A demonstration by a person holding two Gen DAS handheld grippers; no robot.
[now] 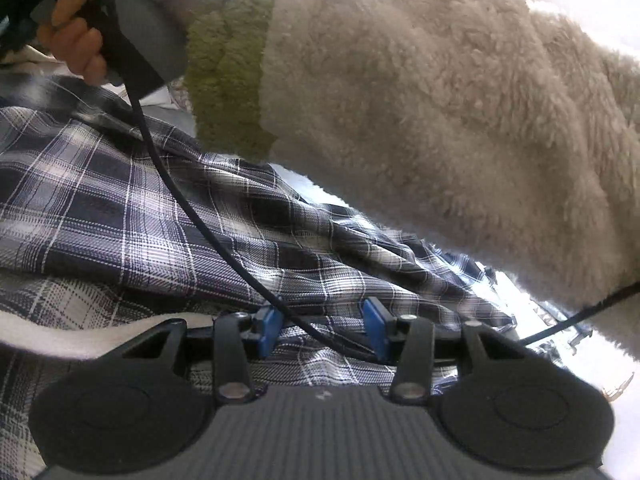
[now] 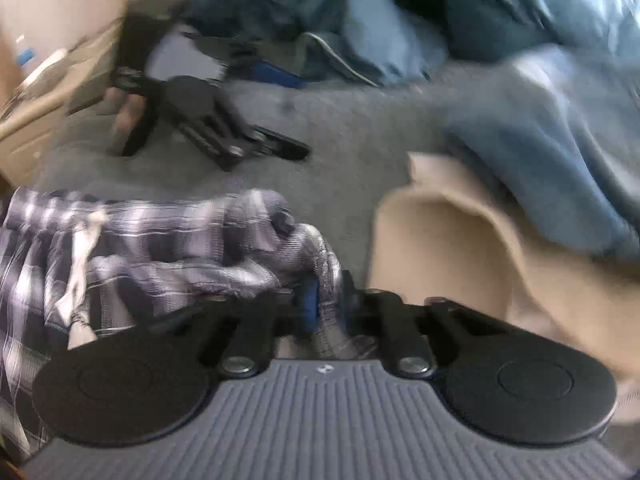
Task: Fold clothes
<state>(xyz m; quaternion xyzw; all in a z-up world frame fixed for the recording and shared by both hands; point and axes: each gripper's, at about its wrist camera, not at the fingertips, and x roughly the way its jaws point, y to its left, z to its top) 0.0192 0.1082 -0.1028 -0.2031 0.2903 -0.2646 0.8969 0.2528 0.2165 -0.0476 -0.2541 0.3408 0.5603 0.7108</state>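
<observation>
Our right gripper has its blue pads clamped on a bunched fold of the plaid shirt, which trails away from the jaws across the grey bedcover. Our left gripper stands with fingers apart over the same plaid cloth, nothing pinched; a black cable runs between them. Beyond the shirt lie a beige garment on its far side and blue bedding past that. A fleece sleeve crosses above the shirt. We judge the folding is barely begun: the shirt is still rumpled, with no flat fold visible.
</observation>
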